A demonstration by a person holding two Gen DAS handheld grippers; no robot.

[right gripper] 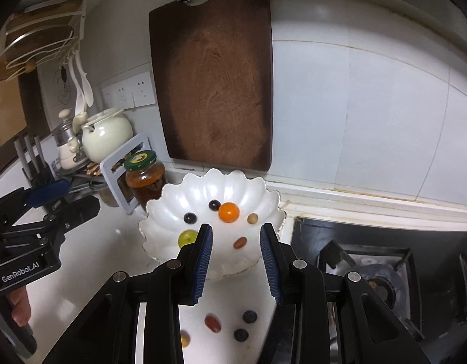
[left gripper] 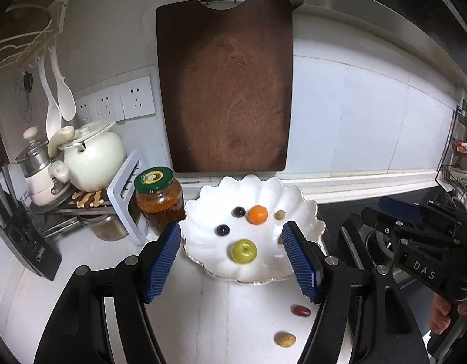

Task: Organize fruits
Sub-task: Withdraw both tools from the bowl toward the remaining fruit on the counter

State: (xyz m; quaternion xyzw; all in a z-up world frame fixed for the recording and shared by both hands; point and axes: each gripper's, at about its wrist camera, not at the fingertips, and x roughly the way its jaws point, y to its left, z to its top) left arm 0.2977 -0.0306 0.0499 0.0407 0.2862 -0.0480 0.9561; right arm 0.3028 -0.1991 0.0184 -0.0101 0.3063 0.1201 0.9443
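Note:
A white scalloped plate (left gripper: 203,212) (right gripper: 179,206) on the white counter holds a green apple (left gripper: 244,251) (right gripper: 186,237), an orange (left gripper: 258,214) (right gripper: 229,212), two dark grapes (left gripper: 222,230) (left gripper: 239,211), a tan longan (left gripper: 280,214) (right gripper: 252,218) and a red date (right gripper: 240,242). On the counter in front lie a red date (left gripper: 300,310) (right gripper: 212,323), a tan longan (left gripper: 284,339) (right gripper: 185,339) and two dark blue berries (right gripper: 250,316) (right gripper: 241,335). My left gripper (left gripper: 232,261) is open and empty over the plate's near edge. My right gripper (right gripper: 236,261) is open and empty, above the plate's front rim.
A dark wooden cutting board (left gripper: 226,91) leans on the wall behind the plate. A jar with a green lid (left gripper: 157,197) stands left of the plate, beside a rack (left gripper: 124,188) and a white pot (left gripper: 94,157). A gas stove (right gripper: 385,267) lies to the right.

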